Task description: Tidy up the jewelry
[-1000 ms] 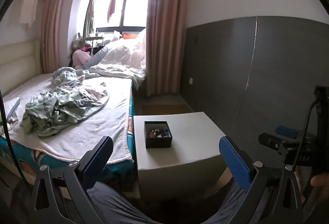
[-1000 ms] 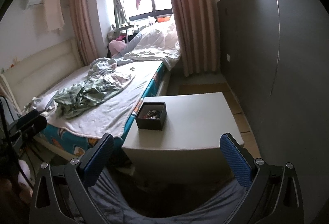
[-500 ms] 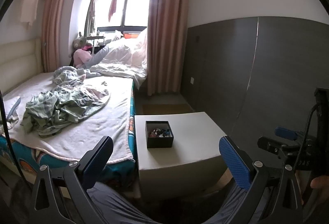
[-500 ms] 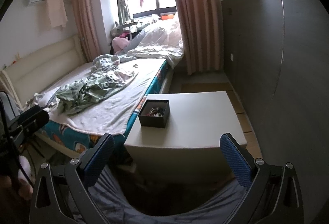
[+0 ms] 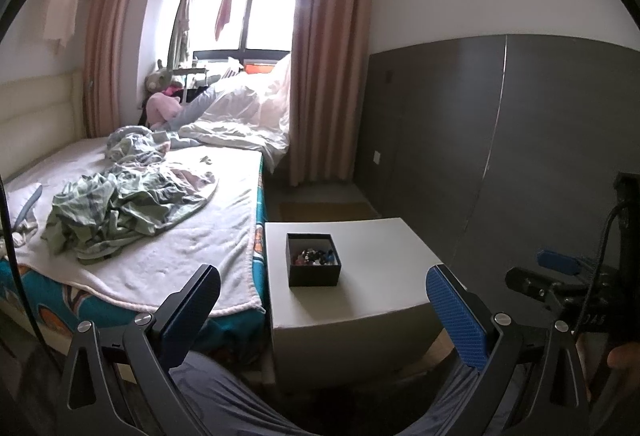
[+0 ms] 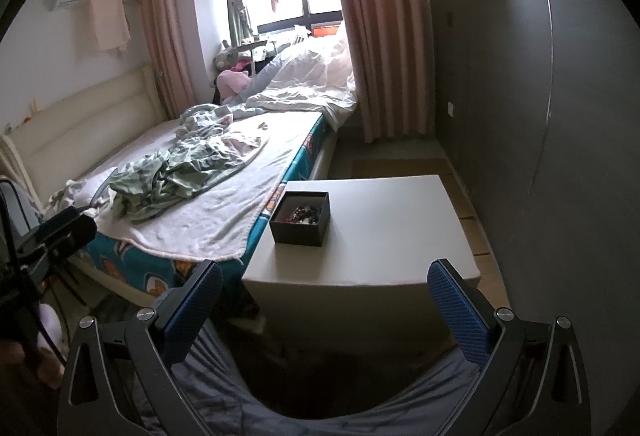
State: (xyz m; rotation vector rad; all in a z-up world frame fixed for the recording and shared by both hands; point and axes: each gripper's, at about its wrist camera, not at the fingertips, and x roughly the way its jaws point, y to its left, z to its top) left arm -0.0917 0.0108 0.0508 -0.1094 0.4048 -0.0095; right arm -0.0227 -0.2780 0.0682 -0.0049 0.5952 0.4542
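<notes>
A small black open box (image 5: 313, 260) holding a heap of mixed beaded jewelry (image 5: 314, 257) stands on a white bedside table (image 5: 372, 276). It also shows in the right wrist view (image 6: 301, 213), on the table's left part (image 6: 392, 236). My left gripper (image 5: 320, 310) is open and empty, held back from the table's front edge. My right gripper (image 6: 322, 306) is open and empty, also short of the table. Both grippers hang above grey-trousered knees.
A bed (image 5: 160, 236) with rumpled green clothes (image 5: 120, 204) lies left of the table. A grey wall panel (image 5: 500, 136) runs along the right. The right gripper's body shows at the left view's right edge (image 5: 568, 284). Curtains and a window are at the back.
Both grippers have drifted slightly; the box and table sit a little higher and nearer in both views. Both stay open and empty.
</notes>
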